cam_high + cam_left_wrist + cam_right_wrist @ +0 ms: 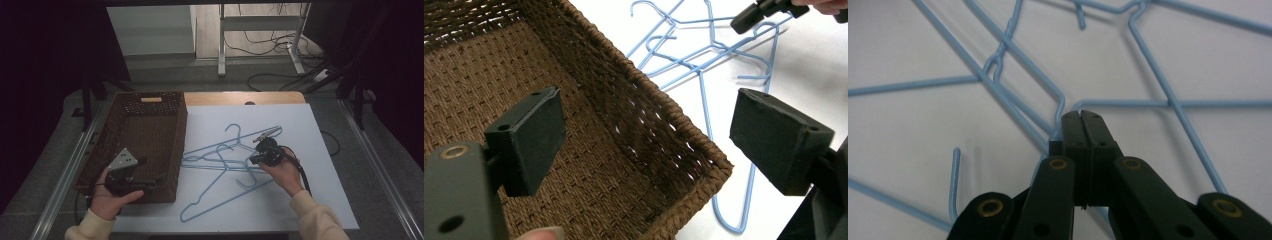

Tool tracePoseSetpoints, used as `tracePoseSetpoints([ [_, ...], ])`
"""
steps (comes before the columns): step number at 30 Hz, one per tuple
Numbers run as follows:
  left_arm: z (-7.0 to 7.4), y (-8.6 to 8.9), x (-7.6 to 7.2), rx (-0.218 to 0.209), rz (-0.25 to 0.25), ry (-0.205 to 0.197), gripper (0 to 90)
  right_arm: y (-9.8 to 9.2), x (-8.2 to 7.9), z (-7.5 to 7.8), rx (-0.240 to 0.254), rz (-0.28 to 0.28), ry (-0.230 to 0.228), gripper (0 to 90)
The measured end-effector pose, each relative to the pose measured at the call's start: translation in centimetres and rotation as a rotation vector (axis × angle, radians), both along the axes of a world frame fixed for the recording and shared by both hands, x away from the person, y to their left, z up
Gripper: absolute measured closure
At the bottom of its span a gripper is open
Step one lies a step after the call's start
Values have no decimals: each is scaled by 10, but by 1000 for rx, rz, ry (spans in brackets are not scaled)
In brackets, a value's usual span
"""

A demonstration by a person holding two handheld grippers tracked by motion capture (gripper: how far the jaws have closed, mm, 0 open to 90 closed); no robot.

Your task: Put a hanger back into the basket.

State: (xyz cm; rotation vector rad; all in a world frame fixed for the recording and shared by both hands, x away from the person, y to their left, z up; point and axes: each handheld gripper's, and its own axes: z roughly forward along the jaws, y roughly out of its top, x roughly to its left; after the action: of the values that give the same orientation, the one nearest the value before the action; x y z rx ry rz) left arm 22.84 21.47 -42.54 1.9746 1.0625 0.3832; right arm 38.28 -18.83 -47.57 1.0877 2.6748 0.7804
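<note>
Nearest the high camera, two cream sleeves come in from the bottom edge. The left hand (pixel 111 197) holds the left claw (pixel 159 179) at the near right corner of the brown woven basket (pixel 150 125), which stands on the left part of the bench (pixel 300 200). The right hand (pixel 286 172) holds the right claw (pixel 267 134) over a tangle of light blue wire hangers (pixel 225 167) spread on the white sheet just right of the basket. One hanger reaches toward the near edge of the sheet.

Along the left claw (pixel 649 140), its jaws stand wide apart with nothing between them. One jaw is over the basket's (pixel 664 125) woven floor, the other over the white sheet, and the basket's corner rim lies between them. Beyond the rim lie the hangers (pixel 704 55). The right claw (pixel 756 12) shows at the top edge, with part of a hand behind it.

Along the right claw (pixel 1081 116), its jaws are pressed together. Their tips sit right at a bend in the hangers' (pixel 1168 102) wire, but whether they pinch the wire I cannot tell. Several blue wires cross on the white surface around the tips.
</note>
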Motion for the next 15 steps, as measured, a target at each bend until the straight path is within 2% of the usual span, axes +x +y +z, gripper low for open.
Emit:
tracePoseSetpoints([
  [8, 1, 1, 0, -6, 2, -3, 150, 13, 19, -3, -11, -13, -13, 880],
  [10, 1, 1, 0, -5, 1, -1, 150, 14, 28, -2, -15, -32, -21, 820],
  [11, 0, 2, 0, -6, 0, -1, 150, 14, 28, -2, -15, -32, -21, 820],
  [15, 1, 2, 0, -7, -2, -3, 150, 15, 43, -2, -27, -45, -39, 694],
])
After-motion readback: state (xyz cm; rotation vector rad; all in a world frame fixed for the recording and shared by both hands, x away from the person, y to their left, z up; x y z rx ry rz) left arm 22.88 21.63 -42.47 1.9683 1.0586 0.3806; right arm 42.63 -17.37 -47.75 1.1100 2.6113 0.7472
